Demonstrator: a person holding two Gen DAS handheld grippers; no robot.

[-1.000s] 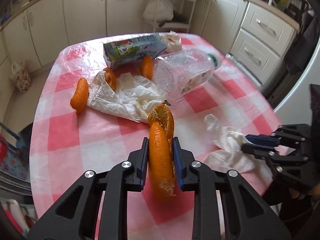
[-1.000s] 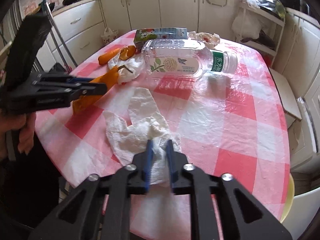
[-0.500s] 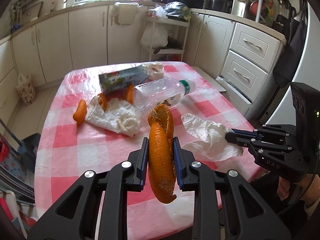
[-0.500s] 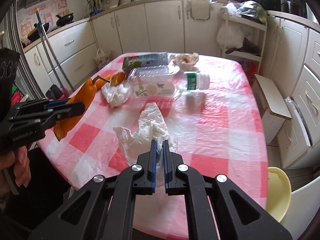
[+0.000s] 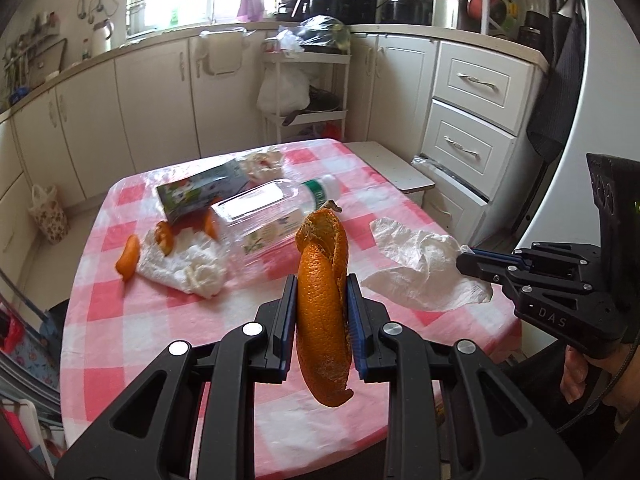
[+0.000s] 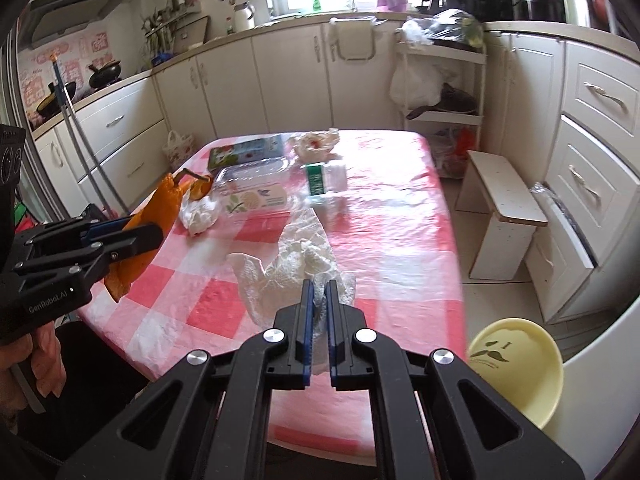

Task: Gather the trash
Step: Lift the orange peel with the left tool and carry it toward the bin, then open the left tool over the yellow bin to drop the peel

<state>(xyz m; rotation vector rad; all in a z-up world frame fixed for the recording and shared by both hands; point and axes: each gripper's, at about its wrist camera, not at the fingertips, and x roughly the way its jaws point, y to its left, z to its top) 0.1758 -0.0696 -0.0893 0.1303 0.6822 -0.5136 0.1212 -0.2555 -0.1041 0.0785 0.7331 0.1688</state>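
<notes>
Trash is now in both grippers and off the table (image 5: 92, 300): a second ago the orange peel (image 5: 324, 320) and the crumpled white tissue (image 6: 296, 268) were low over the checked cloth, and now both hang in the air in front of the near edge of the table, with the cabinets filling more of each view. I judge that two pieces are collected and the next step is to carry them to a bin; a yellow bin (image 6: 516, 364) stands on the floor to the right of the table. The left gripper (image 5: 322, 312) is clamped on the orange peel, its blue pads pressing the two sides. The peel is long and curved, its long axis nearly upright between the fingers, one ragged end pointing up toward the table, the other hanging below the pads. The right gripper (image 6: 318, 320) is almost fully closed and pinches a fold of the tissue, the rest spreading out toward the table. On the table remain a clear plastic bottle (image 5: 264, 216), a drink carton (image 5: 196, 196), a second tissue (image 5: 180, 268) and small peel pieces (image 5: 128, 256), so the task is not finished
</notes>
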